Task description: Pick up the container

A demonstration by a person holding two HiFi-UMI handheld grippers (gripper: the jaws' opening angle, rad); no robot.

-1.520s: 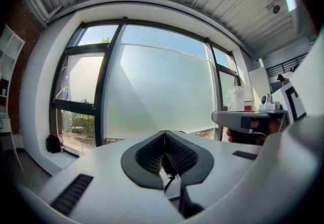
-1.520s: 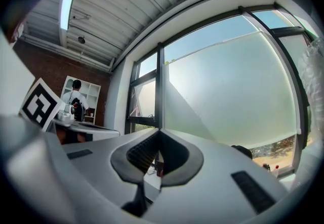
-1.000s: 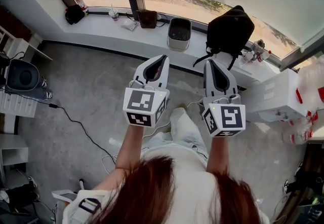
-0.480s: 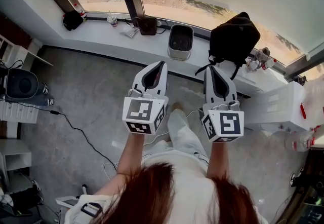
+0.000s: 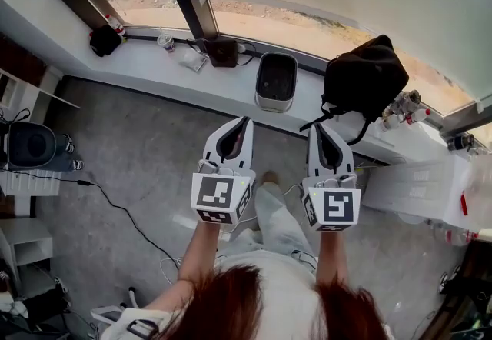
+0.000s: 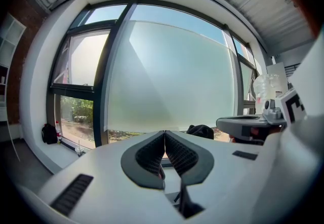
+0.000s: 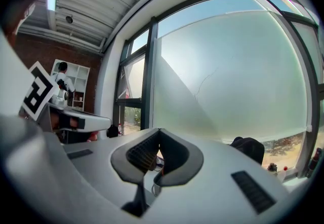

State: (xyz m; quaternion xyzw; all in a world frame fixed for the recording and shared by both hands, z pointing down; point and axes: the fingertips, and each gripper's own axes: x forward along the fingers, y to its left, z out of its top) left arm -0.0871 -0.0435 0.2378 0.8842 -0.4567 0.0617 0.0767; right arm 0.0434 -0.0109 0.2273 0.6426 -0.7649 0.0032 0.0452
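Note:
The container, a pale bin with a dark inside, stands upright on the white window ledge in the head view. My left gripper is held out over the floor, short of the ledge and just left of the bin, its jaws shut on nothing. My right gripper is level beside it, a little right of the bin, also shut and empty. In the left gripper view the pads meet in front of the frosted window. The right gripper view shows its jaws closed too. Both gripper views have the bin hidden behind the jaws.
A black backpack sits on the ledge right of the bin. Further left on the ledge are a brown item, a cup and a small black bag. Bottles and a white cabinet stand right. A cable crosses the floor.
Both grippers have moved forward toward the window ledge and sunk a little. The bin and backpack now lie closer ahead of them. Both jaws stayed shut.

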